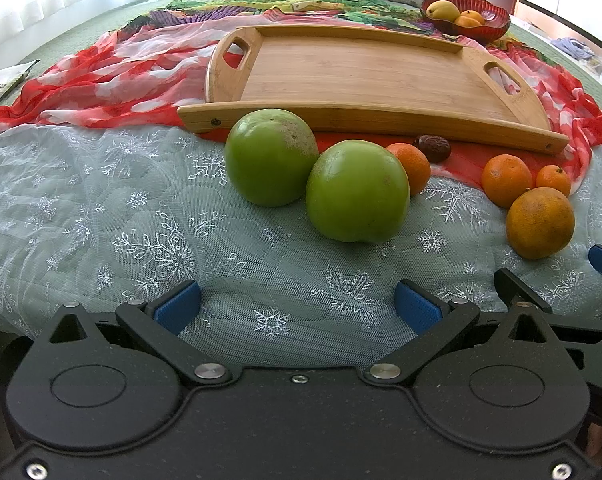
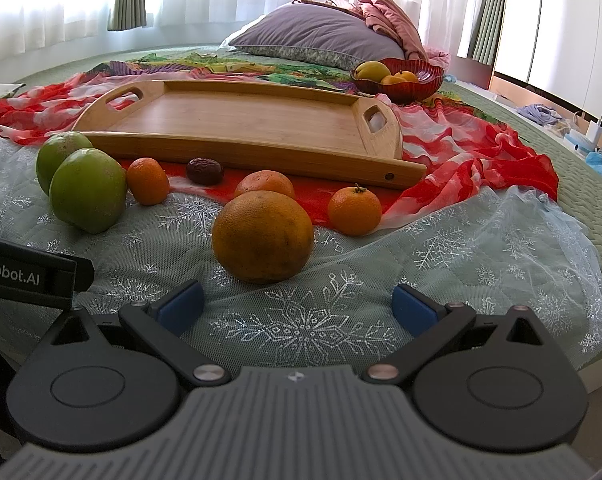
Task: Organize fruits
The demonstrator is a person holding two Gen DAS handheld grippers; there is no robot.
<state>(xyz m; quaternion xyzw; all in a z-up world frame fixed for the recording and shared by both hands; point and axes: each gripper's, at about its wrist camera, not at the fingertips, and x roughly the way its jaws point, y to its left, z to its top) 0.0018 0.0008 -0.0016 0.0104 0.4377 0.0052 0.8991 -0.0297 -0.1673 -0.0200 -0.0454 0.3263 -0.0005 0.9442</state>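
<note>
Two green apples (image 1: 271,158) (image 1: 357,190) lie on the snowflake cloth in front of the empty wooden tray (image 1: 361,76). Beside them lie small tangerines (image 1: 415,166) (image 1: 507,180) (image 1: 553,180), a dark date (image 1: 433,147) and a large orange (image 1: 540,222). My left gripper (image 1: 297,308) is open and empty, just short of the apples. In the right wrist view my right gripper (image 2: 297,306) is open and empty, just short of the large orange (image 2: 263,236). The apples (image 2: 87,194), tangerines (image 2: 355,210), date (image 2: 205,171) and tray (image 2: 245,128) show there too.
A red glass bowl (image 1: 495,26) with a yellow fruit and tangerines stands beyond the tray's right end. A red-white scarf (image 1: 101,84) lies under the tray. A purple pillow (image 2: 317,34) is at the back. The bed edge falls away at right (image 2: 593,216).
</note>
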